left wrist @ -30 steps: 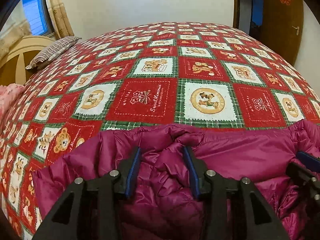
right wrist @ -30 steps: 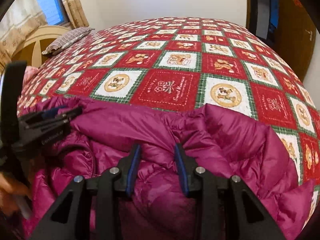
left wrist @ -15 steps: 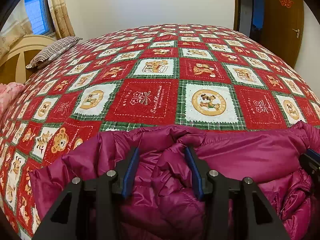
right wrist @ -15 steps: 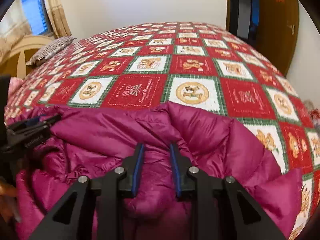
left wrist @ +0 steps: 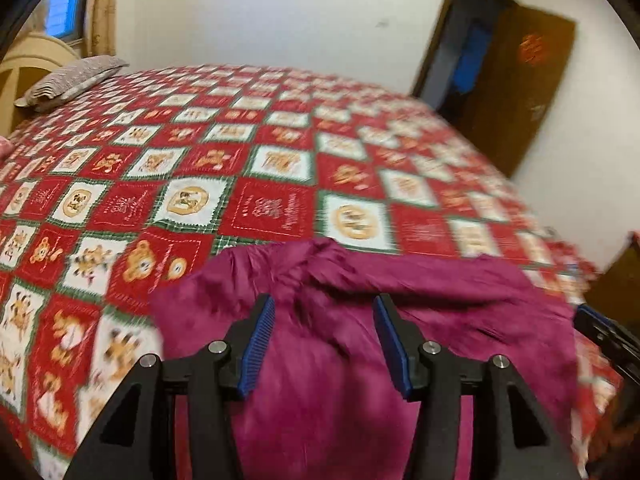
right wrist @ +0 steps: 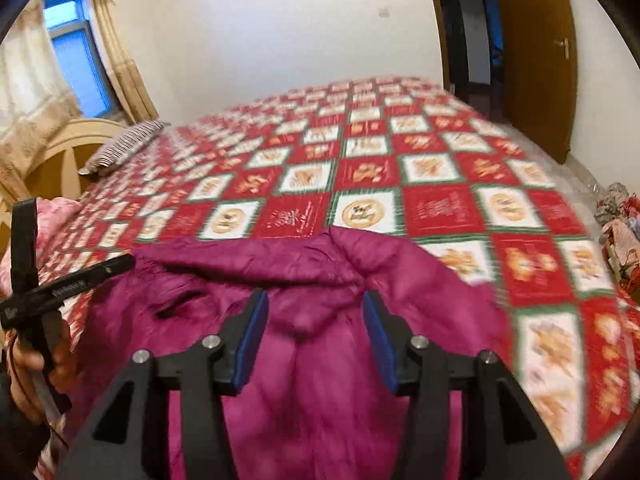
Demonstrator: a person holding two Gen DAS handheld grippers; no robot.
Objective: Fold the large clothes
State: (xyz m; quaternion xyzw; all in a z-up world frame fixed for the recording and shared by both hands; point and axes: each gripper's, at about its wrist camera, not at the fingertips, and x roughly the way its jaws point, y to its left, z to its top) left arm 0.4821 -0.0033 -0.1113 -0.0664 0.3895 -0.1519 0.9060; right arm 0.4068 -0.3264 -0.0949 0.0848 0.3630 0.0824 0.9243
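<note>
A magenta puffer jacket [left wrist: 328, 344] lies bunched on the near edge of the bed, also in the right wrist view [right wrist: 304, 320]. My left gripper [left wrist: 324, 316] is open, its blue pads spread over the jacket's left part. My right gripper [right wrist: 312, 310] is open too, above the jacket's right part. The left gripper shows at the left edge of the right wrist view [right wrist: 68, 284], held by a hand. The right gripper's tip shows at the right edge of the left wrist view [left wrist: 600, 324]. Both views are motion-blurred.
The bed has a red, white and green patchwork quilt [left wrist: 280, 168] [right wrist: 400, 176]. A striped pillow [left wrist: 68, 80] lies by the cream headboard [right wrist: 60, 152] at far left. A brown door [right wrist: 532, 52] stands at right. Clutter [right wrist: 620, 216] lies beside the bed's right side.
Both grippers have opened and let go of the jacket folds they pinched. Both have lifted and tilted up, so more of the room shows. The jacket has settled flatter on the quilt.
</note>
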